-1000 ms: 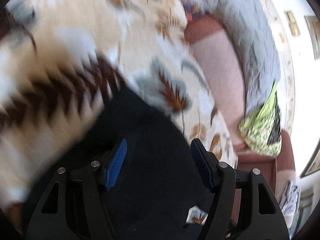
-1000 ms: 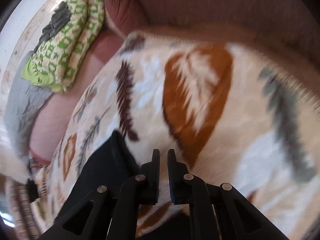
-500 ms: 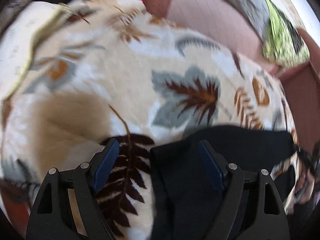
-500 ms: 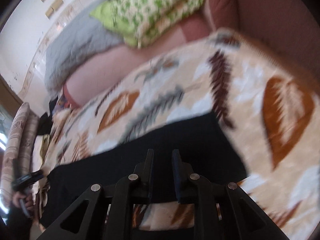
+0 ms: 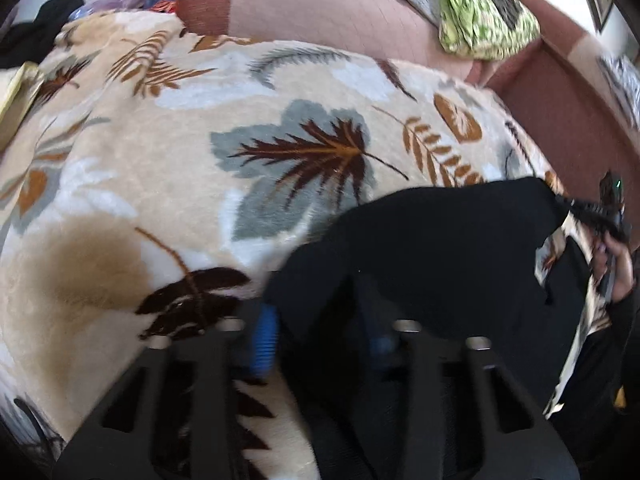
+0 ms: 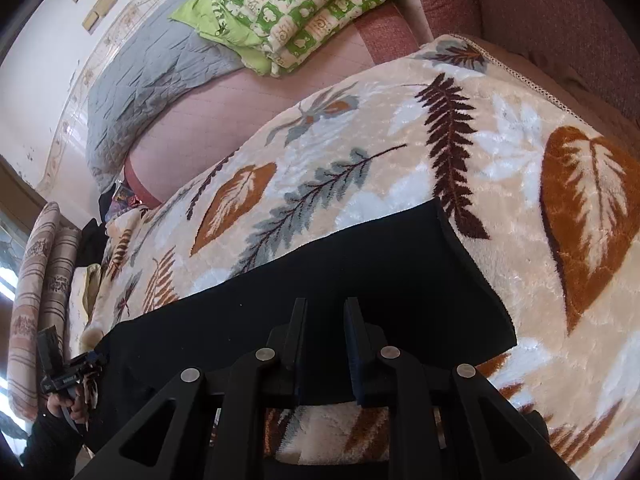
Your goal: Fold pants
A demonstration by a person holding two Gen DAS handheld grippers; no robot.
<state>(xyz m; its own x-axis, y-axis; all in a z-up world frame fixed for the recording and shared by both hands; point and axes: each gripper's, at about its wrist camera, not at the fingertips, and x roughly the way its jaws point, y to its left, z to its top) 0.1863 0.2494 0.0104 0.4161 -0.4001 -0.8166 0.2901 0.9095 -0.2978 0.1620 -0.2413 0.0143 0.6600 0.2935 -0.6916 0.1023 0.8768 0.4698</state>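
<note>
Black pants [image 5: 440, 240] lie flat as a long strip on a leaf-patterned blanket [image 5: 160, 160]. My left gripper [image 5: 322, 320] sits at one end of them. Its jaws are closing, and a raised fold of black cloth is pressed between the blue pads [image 5: 264, 340]. In the right wrist view the pants [image 6: 320, 264] stretch off to the left, where the left gripper [image 6: 76, 364] shows small. My right gripper [image 6: 324, 320] rests on their near edge close to the other end. Its jaws stand a narrow gap apart, and the cloth there lies flat. The left view shows it [image 5: 592, 216] in a hand.
The blanket [image 6: 520, 160] covers a reddish-pink sofa [image 5: 320, 12]. A folded green-patterned quilt [image 6: 304, 4] and a grey quilt [image 6: 152, 80] lie at the back. Striped rolled cushions [image 6: 36, 300] stand beyond the far end. Dark clothing [image 5: 40, 28] sits at the blanket's far left corner.
The left jaws went from wide apart to closed in on a fold at the pants' end. The right gripper slid from bare blanket onto the pants, its gap slightly wider than before.
</note>
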